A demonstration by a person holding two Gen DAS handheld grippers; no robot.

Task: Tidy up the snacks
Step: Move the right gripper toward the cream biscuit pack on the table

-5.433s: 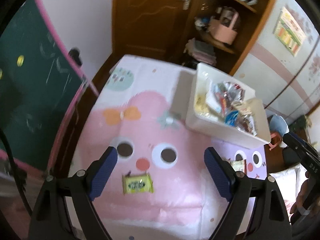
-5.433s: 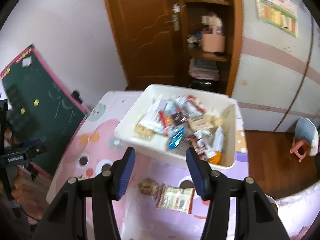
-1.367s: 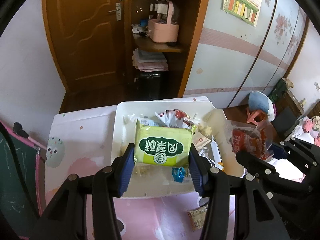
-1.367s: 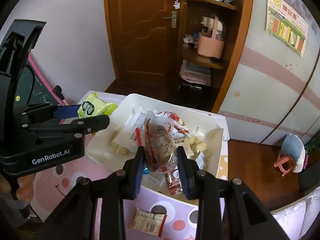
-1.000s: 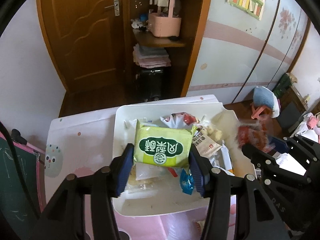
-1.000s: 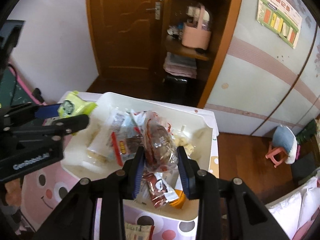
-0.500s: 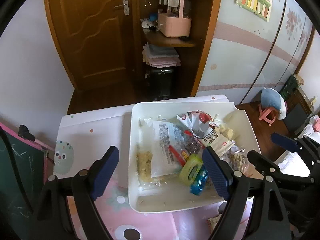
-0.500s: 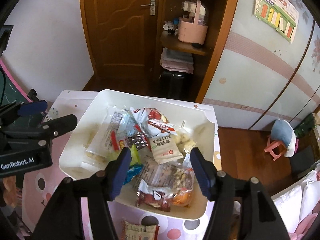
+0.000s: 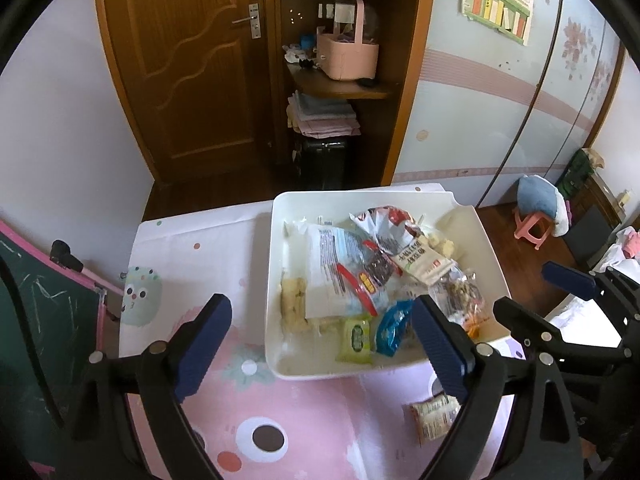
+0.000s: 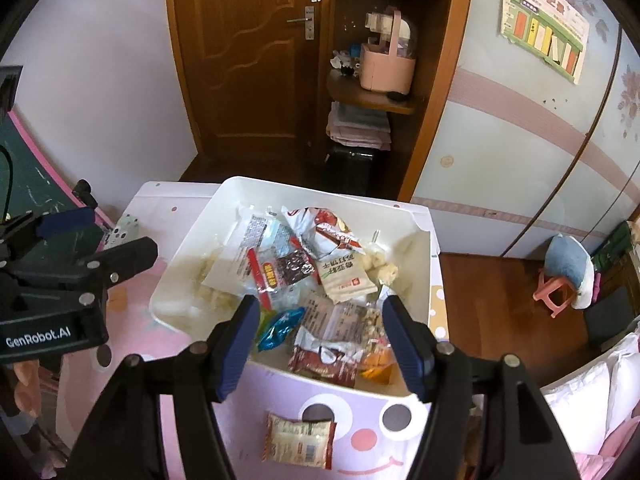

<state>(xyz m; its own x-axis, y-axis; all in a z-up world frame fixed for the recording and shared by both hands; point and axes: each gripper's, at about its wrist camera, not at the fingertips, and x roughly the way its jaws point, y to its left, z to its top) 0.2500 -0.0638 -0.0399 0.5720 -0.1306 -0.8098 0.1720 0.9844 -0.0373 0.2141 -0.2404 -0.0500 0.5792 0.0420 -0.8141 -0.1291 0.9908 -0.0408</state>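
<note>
— What do we see, largest first?

— We see the table (image 9: 192,240) under its pink cartoon cloth, and on it the white bin (image 9: 276,280), at about one o'clock from the middle of the left wrist view. It holds a heap of snack packets.

— And our tools?

— We hold the left gripper (image 9: 320,336) with its jaws spread wide; they have just been opening, and nothing sits between the pads. In the right wrist view the right gripper (image 10: 320,334) hangs over the bin's near edge, jaws also parted after just opening, pinching nothing.

— Where are the snacks?

— We see the green packet (image 9: 354,336) lying in the bin's near part, just beside a blue wrapper (image 9: 392,326) at its three o'clock. The clear bag of brown snack (image 10: 344,330) lies in the bin between the right fingers. One beige packet (image 10: 300,440) lies on the cloth outside the bin, at six o'clock from it.
</note>
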